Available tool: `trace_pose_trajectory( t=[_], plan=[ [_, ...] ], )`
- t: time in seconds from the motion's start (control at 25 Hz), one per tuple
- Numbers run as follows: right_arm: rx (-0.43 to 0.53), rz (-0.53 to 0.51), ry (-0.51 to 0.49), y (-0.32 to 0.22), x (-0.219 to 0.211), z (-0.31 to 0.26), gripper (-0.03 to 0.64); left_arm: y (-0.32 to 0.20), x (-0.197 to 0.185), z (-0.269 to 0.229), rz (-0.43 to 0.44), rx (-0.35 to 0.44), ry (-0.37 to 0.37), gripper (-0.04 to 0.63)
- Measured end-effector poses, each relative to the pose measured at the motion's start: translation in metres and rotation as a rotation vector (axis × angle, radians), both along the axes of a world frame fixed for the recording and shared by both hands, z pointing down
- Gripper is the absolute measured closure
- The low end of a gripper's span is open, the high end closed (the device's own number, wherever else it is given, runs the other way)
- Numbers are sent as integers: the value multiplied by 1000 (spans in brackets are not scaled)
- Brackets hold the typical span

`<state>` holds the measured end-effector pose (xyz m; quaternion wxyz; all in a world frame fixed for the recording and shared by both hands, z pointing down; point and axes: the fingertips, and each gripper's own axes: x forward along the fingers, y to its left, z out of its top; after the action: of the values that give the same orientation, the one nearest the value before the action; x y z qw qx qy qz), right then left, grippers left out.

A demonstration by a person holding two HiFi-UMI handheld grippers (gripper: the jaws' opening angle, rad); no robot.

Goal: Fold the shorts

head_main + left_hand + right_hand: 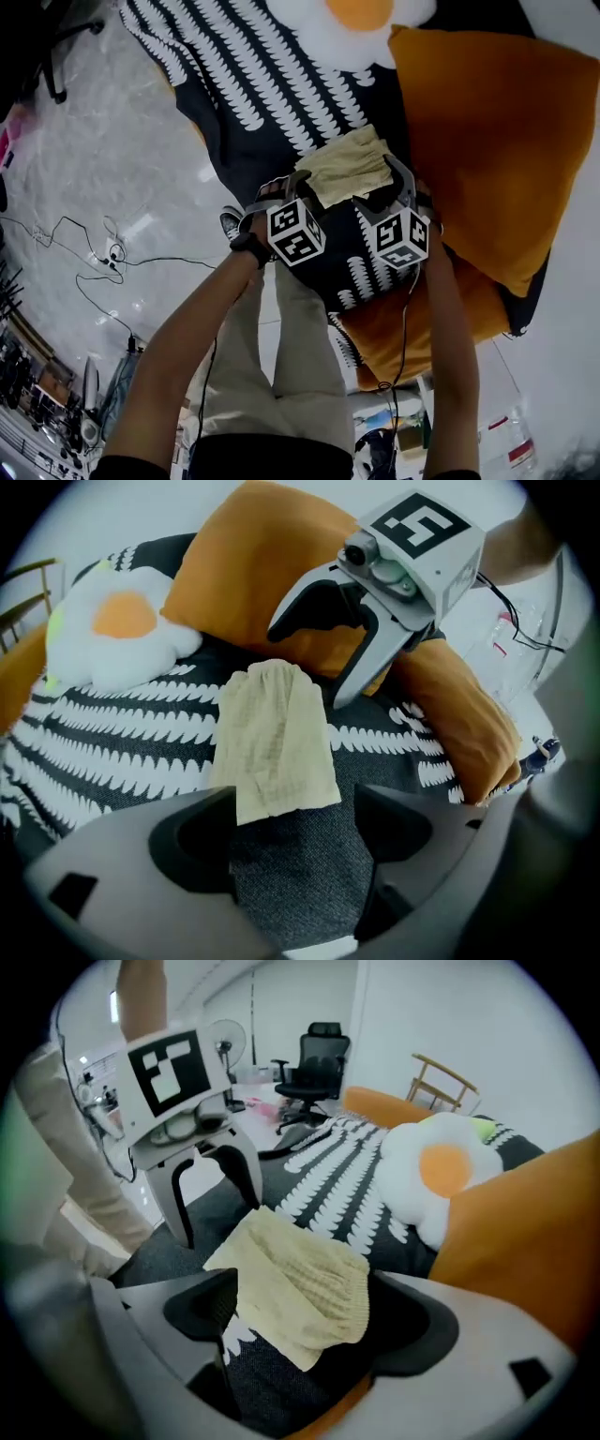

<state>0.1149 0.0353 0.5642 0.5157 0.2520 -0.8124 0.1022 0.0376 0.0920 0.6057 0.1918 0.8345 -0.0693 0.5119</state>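
The left claw (295, 832) is standing open over the black-and-white patterned bed cover (112, 738). Its jaws are apart and gripping nothing, and the near hem of the pale yellow shorts (274, 738) is lying just ahead of the gap. The shorts are resting on the bed cover as a narrow folded bundle, just beside the orange pillow (272, 564). The right claw (305, 1321) is also standing open at the opposite, ribbed end, which is lying between its jaws without being pinched. Three risks are arising here. If either claw is closing too deep, it is likely catching the bed cover together with the fabric and dragging it. If only the top layer is being pinched, the stacked layers are likely sliding apart and undoing the fold. If the two claws are lifting unevenly, the soft knit is likely sagging, creasing off-line, or brushing against the pillow.
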Motion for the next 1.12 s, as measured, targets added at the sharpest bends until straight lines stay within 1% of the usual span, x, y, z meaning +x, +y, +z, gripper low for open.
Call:
trace_pose_trajectory(
  t=[0.08,0.12,0.16,0.24,0.28,0.32,0.36,0.4,0.44,0.48,0.56,0.6,0.72,0.76,0.84,0.88,0.96,1.04,1.12],
  plan=[
    [56,122,-24,-10,8,-11,156,5,-14,-6,-14,9,2,215],
    [72,174,-10,-14,13,-6,161,7,-23,-10,-23,12,-6,215],
    [67,206,32,-16,20,8,169,8,-35,-14,-31,14,-20,215],
    [12,224,193,-3,38,41,175,14,-58,-31,-41,5,-45,215],
    [-11,238,266,9,46,47,175,20,-68,-46,-55,-7,-47,215],
    [-20,272,306,21,51,39,179,29,-77,-69,-85,-28,-39,215],
    [-19,325,309,35,54,17,186,40,-82,-99,-127,-54,-24,215],
    [-12,391,282,48,54,-14,189,49,-84,-135,-167,-75,-7,215],
    [4,463,235,60,51,-53,189,54,-84,-174,-187,-77,12,215],
    [28,535,178,69,48,-95,189,51,-81,-213,-179,-55,35,215],
    [85,672,68,86,43,-186,197,34,-68,-292,-117,32,107,215],
    [105,738,19,99,42,-232,234,28,-59,-333,-89,77,158,215],
    [159,955,-130,162,33,-370,279,34,-42,-454,-60,174,325,216],
    [189,1032,-180,182,30,-411,294,38,-41,-487,-52,202,368,216],
    [263,1164,-249,215,24,-479,308,51,-45,-539,-19,253,421,216],
    [307,1212,-264,227,23,-507,308,57,-47,-561,1,274,443,216],
    [405,1267,-269,242,20,-555,308,66,-52,-601,27,311,495,216],
    [497,1283,-260,247,13,-598,308,72,-61,-636,37,349,552,216],
    [585,1286,-263,249,1,-641,307,72,-71,-669,22,386,613,216]
  ],
)
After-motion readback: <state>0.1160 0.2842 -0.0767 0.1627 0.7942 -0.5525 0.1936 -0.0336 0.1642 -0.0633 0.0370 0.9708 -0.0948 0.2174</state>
